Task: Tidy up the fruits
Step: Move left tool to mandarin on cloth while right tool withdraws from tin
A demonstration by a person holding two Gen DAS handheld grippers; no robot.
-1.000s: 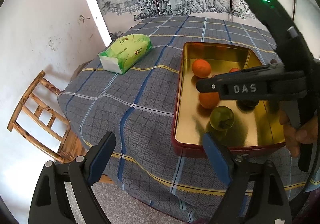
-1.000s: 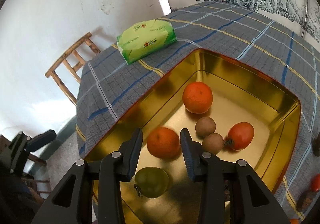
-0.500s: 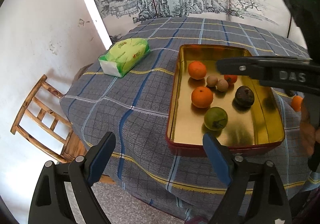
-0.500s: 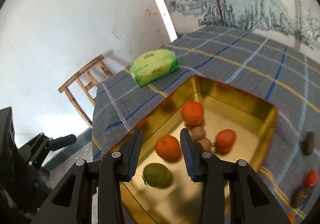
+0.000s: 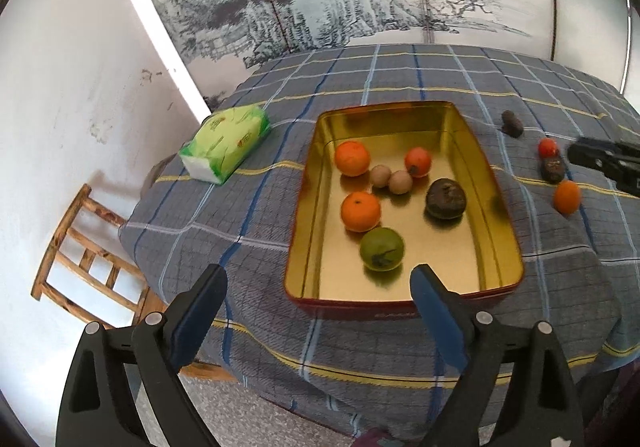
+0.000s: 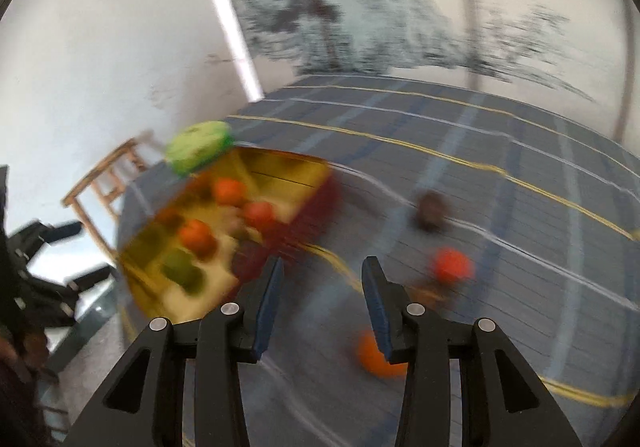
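While the left gripper opens empty at the tin's near rim, loose fruit lies on cloth beyond its right side. Nearest, an orange sits just ahead-right of the right gripper, narrowly parted, empty. Right hand nearer.

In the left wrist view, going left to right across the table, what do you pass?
Wooden chair → green tissue pack → gold tin holding seven fruits → dark fruit on the cloth → small red fruit → loose orange → tip of the right gripper.
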